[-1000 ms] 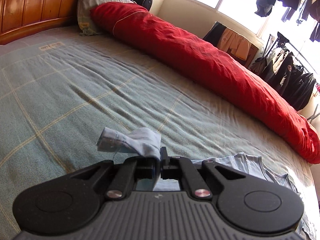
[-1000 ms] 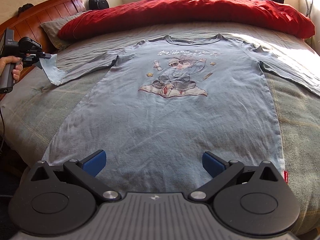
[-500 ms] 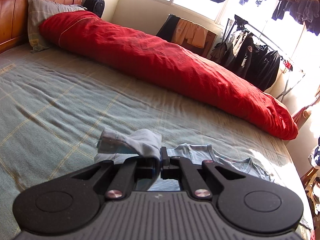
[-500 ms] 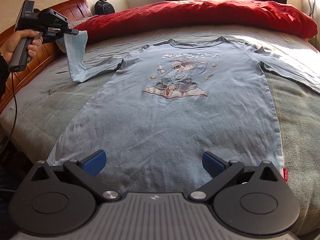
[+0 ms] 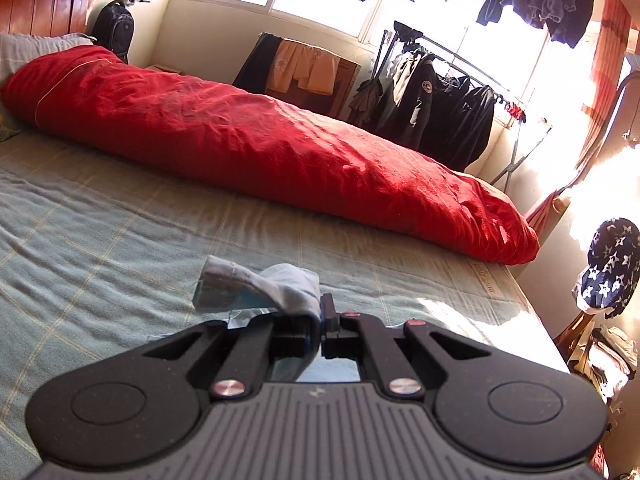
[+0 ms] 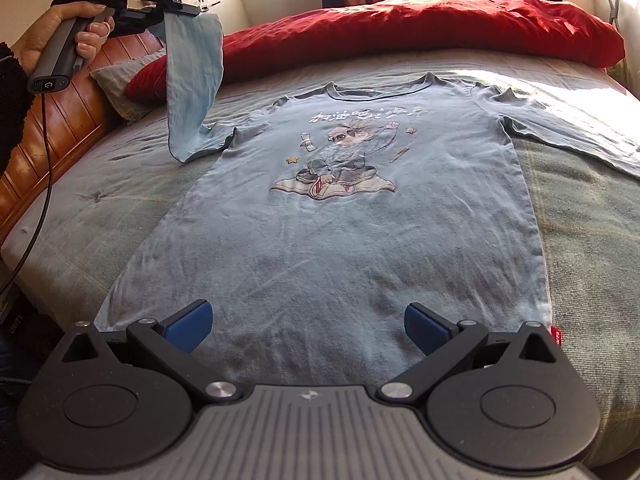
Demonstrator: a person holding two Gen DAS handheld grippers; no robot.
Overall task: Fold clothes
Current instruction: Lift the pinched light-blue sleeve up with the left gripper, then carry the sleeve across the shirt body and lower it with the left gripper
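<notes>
1. The left hand-held gripper (image 6: 182, 10), gripped by a hand (image 6: 70, 26), was clamped on the cuff of the left sleeve (image 6: 194, 80), which hung lifted above the bed (image 6: 80, 208).
2. The light-blue long-sleeved T-shirt (image 6: 340, 240) lay flat, print up, across the bed, its collar toward the red duvet (image 6: 420, 28).
3. The right hand-held gripper (image 6: 308, 326) hovered over the hem, blue pads wide apart and empty.

The shirt's (image 6: 332, 248) right sleeve (image 6: 576, 140) runs off the frame edge — its cuff is out of view. The hem disappears behind the right gripper (image 6: 307, 326). Printed characters (image 6: 366, 115) on the chest are too small to read. From the left wrist, the left gripper (image 5: 322, 334) hides the shirt — only the pinched cuff (image 5: 260, 286) shows.
</notes>
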